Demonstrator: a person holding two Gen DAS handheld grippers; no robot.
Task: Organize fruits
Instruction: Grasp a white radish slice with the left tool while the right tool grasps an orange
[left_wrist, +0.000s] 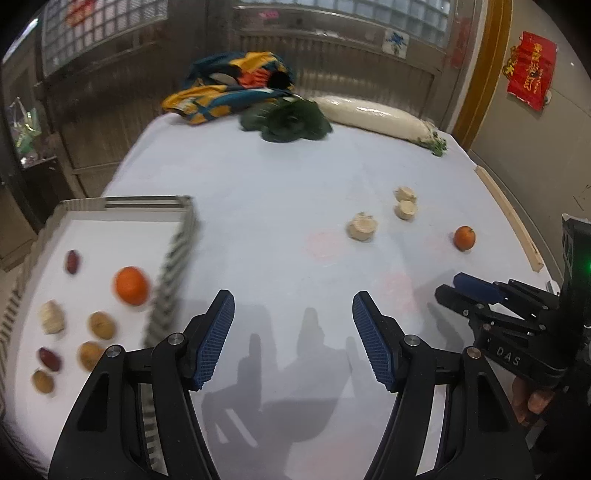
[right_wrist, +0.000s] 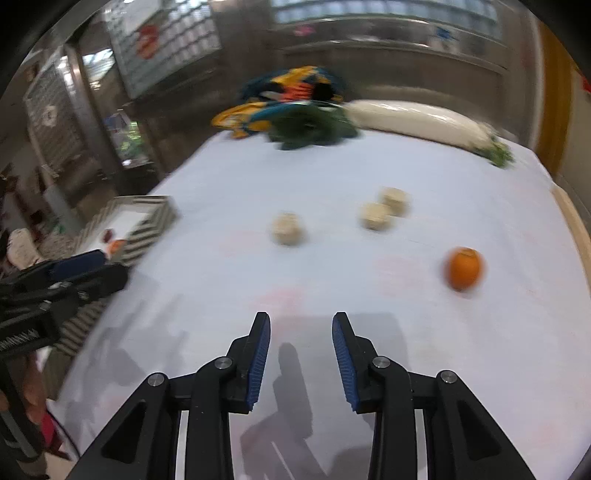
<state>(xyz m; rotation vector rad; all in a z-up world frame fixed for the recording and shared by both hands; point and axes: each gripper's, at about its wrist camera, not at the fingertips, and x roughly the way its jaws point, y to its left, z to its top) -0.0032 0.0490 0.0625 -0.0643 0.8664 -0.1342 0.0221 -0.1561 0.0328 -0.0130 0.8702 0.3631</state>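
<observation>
A white slatted tray at the left holds an orange, red dates and several brown and pale fruits. On the white cloth lie three pale chunks and a second orange; the orange also shows in the right wrist view, with the chunks. My left gripper is open and empty over the cloth, right of the tray. My right gripper is open and empty, short of the orange; it shows in the left wrist view.
At the far edge lie a colourful cloth bundle, dark leafy greens and a long white radish. A wooden strip runs along the table's right edge. The left gripper shows in the right wrist view.
</observation>
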